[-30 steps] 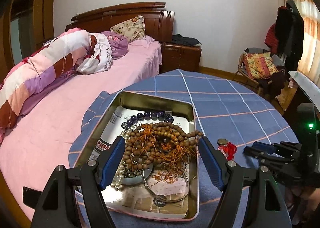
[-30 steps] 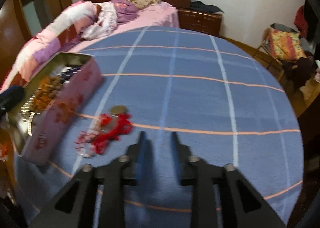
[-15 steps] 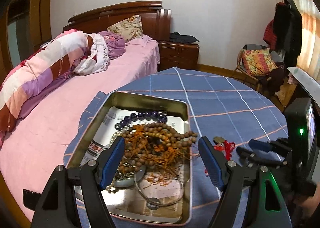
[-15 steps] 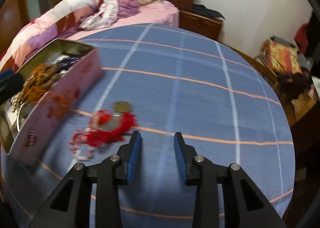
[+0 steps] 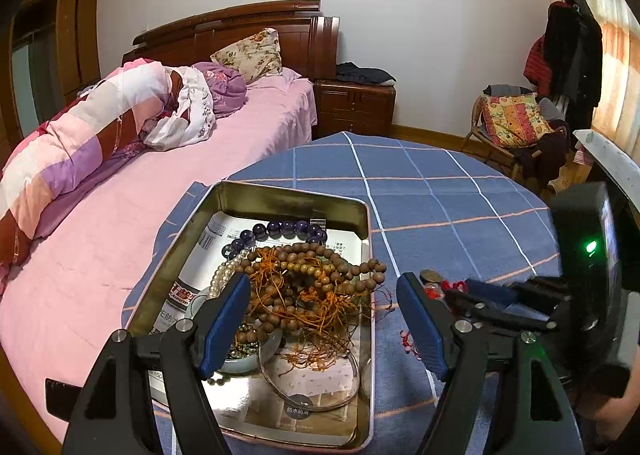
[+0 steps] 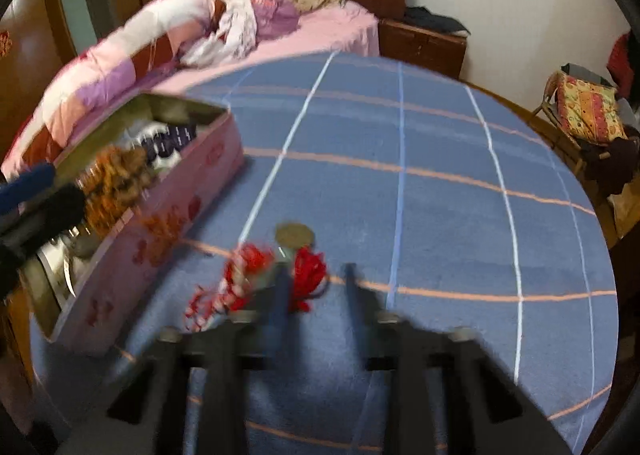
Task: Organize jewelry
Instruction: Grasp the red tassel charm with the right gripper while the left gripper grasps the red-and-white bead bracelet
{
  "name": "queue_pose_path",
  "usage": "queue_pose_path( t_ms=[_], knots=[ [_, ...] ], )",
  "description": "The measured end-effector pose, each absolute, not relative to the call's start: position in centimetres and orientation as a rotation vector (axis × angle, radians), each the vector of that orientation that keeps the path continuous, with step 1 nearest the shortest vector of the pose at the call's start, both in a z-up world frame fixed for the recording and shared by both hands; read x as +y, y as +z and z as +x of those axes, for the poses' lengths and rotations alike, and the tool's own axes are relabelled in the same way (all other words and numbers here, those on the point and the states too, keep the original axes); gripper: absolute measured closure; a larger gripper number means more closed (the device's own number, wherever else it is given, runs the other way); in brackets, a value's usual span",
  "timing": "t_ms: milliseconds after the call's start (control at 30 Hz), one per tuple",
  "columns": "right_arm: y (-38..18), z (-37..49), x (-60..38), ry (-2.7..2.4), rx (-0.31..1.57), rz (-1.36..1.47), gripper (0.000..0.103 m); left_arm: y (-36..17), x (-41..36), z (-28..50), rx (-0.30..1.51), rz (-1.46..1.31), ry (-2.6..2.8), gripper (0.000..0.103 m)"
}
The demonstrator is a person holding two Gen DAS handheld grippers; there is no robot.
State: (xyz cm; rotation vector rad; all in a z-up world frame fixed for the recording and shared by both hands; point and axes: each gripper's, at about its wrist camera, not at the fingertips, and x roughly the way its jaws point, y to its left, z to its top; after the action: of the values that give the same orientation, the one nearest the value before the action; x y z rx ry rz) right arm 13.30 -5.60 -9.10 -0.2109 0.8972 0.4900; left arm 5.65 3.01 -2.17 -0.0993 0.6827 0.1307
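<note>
Left gripper [image 5: 324, 319] spread wide over tin [image 5: 288, 197] of beads. Right gripper [image 6: 316, 287] closing, nothing between jaws; red tassel charm [image 6: 256, 279] on blue cloth [image 6: 440, 215], touching left finger, beside tin.

L tongs [image 5: 323, 319] wide open, R tongs [image 6: 316, 287] closing, angled down

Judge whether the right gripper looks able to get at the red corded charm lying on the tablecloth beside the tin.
Probably yes. The red corded charm lies in the open on the tablecloth, just ahead of the closing right gripper, nothing between its fingers. The tin stands off to one side.
</note>
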Motion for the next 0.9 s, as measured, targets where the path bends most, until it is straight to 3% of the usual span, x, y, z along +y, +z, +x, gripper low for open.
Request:
queue_pose_path(
  t_ms=[100, 467, 500, 567, 900],
  knots=[
    [-9.1, 13.2, -6.8, 0.463, 0.898, -0.224, 0.096, -2.0, 2.7, 5.5, 0.675, -0.103, 0.109, 0.028],
    [-9.0, 13.0, -14.6, 0.303, 0.892, -0.225, 0.096, -2.4, -4.7, 6.0, 0.679, 0.021, -0.062, 0.028],
    [-9.1, 12.8, -14.9, 0.305, 0.885, -0.221, 0.096, -2.7, -5.2, 6.4, 0.687, 0.032, -0.072, 0.030],
    [-9.0, 13.0, -14.6, 0.308, 0.877, -0.219, 0.096, -3.7, -6.3, 7.6, 0.732, 0.053, -0.092, 0.054],
    [-9.1, 13.1, -14.5, 0.342, 0.869, -0.203, 0.093, -7.5, -5.8, 11.3, 0.904, 0.026, -0.011, 0.058]
  ],
)
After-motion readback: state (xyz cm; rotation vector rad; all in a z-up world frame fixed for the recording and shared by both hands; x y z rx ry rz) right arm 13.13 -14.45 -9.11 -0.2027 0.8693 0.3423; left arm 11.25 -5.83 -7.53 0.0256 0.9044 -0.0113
